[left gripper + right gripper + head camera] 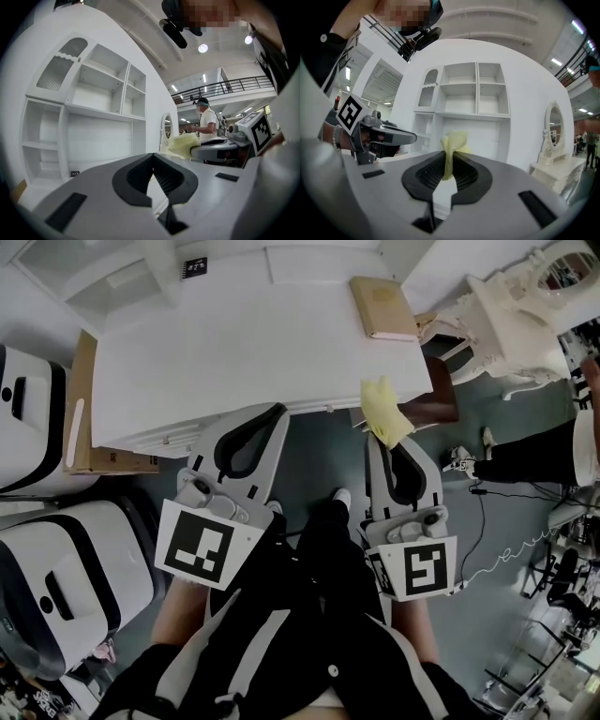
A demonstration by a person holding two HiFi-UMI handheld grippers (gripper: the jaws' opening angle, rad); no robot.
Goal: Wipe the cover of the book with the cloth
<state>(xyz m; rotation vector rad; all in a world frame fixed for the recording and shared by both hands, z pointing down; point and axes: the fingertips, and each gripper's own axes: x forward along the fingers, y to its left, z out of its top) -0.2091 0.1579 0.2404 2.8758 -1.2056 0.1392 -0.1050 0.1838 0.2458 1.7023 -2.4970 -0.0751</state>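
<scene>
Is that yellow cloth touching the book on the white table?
Apart. The head view shows a stretch of bare table between the cloth, pinched in the right gripper, and the book.

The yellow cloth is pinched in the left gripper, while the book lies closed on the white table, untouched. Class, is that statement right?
Wrong on one count: the yellow cloth is pinched in the right gripper, not the left, as the right gripper view shows. The left gripper is shut on nothing. The book lies closed on the white table, untouched.
</scene>
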